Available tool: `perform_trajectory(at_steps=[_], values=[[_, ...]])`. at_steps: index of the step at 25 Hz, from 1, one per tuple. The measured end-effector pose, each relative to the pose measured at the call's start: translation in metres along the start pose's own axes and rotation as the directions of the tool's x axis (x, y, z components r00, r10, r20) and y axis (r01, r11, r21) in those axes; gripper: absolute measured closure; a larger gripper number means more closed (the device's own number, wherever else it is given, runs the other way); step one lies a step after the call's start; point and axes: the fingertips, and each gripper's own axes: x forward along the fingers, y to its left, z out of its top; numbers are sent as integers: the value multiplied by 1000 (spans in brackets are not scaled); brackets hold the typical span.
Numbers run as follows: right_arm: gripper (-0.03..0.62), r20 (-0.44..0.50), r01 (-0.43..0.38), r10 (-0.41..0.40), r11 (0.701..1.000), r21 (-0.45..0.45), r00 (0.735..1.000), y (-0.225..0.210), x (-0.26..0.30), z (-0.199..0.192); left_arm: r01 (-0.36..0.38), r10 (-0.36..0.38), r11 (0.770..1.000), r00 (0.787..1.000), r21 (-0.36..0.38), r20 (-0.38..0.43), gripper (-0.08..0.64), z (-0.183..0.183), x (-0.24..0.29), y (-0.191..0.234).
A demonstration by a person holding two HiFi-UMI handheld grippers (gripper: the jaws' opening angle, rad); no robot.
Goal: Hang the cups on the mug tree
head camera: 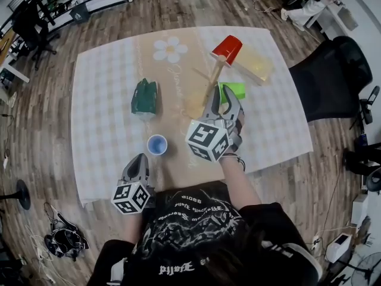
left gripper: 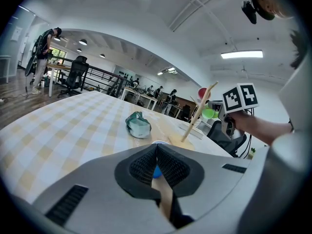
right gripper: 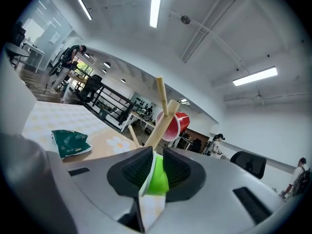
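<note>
A wooden mug tree [head camera: 212, 79] stands mid-table, and a red cup [head camera: 227, 48] hangs upside down on its top peg. My right gripper [head camera: 225, 100] reaches just to the right of the stem, with a green cup [head camera: 233, 90] at its tips. In the right gripper view the green cup [right gripper: 158, 179] fills the gap between the pads, which touch it on both sides, just before the tree [right gripper: 163, 116]. A blue cup [head camera: 157, 144] stands upright on the cloth. My left gripper [head camera: 140, 159] rests shut and empty just short of it, near the front edge.
A crumpled green bag [head camera: 145, 96] lies left of the tree. A pale yellow flat box [head camera: 253, 64] sits behind the red cup. A black office chair [head camera: 333, 76] stands off the table's right side. The checked cloth [head camera: 101, 130] covers the table.
</note>
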Motion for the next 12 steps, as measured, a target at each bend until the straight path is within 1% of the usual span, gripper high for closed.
perform_trajectory(at_steps=[8,10,12], values=[[494,15,-68,67,997,35,998,11,2,-2,-10,10,1000,1000,2,-12,540,-4,4,-1],[468,21,-90,89,995,45,996,14,0,-2,-15,15,1000,1000,2,-13,538,-5,3,-2],[462,32,-106,105,993,51,994,16,-2,-1,-10,10,1000,1000,0,-23,540,-7,2,-4]])
